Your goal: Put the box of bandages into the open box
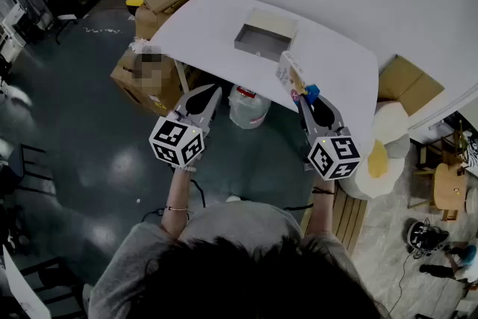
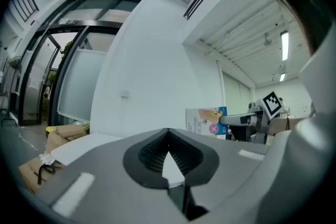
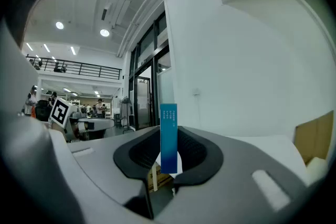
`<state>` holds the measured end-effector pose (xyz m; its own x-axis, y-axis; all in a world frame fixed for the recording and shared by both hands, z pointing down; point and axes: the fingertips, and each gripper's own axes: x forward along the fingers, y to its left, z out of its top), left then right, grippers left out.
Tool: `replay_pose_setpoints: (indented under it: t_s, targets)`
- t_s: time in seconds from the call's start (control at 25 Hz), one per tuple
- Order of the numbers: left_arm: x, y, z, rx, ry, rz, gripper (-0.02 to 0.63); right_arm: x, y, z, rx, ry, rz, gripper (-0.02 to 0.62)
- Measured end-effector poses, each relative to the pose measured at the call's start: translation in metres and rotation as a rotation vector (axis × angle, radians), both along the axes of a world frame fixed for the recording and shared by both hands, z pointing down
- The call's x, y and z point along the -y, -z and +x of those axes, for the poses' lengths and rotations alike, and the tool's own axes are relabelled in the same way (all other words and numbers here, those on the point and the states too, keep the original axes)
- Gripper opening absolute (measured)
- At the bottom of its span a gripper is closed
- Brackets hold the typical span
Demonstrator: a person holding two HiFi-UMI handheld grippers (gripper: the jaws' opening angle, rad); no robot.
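One white table (image 1: 216,26) is the biggest thing in front of me. Its near right corner is partly hidden behind my right gripper (image 1: 303,95).

I count three cardboard boxes (image 1: 142,78). Two are on the floor at the table's left and one is behind its right end. A mosaic patch covers part of the nearest one, and the tabletop cuts off its right side.

One jug (image 1: 249,107) stands on the floor at the near edge, with its top hidden under the tabletop.

One open box (image 1: 263,33) sits on the far part of the table, and I see it only from my head view.

My right gripper is clamped on the one bandage box (image 1: 290,73). The box stands on edge over the table's near edge, short of the open box, with bare tabletop between them. I cannot tell whether it touches the top. In the right gripper view only its narrow blue side shows, upright between the pads, and the print there is too small to read.

My left gripper (image 1: 215,90) has its jaws together on nothing. It is held level over the floor, just off the table's near edge.
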<state>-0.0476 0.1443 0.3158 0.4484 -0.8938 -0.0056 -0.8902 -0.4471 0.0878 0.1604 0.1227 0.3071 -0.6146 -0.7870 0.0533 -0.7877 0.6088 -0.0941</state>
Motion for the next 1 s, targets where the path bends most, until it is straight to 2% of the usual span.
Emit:
replay_pose_setpoints:
  t_s: [0.56, 1.0]
  targets:
    - [0.011, -0.007, 0.021, -0.007, -0.003, -0.002, -0.006, 0.009, -0.008, 0.016, -0.002, 0.016, -0.013, 0.098]
    - [0.013, -0.016, 0.012, -0.013, 0.082, -0.027, -0.006, 0.037, -0.012, 0.024, 0.036, 0.053, -0.039, 0.099]
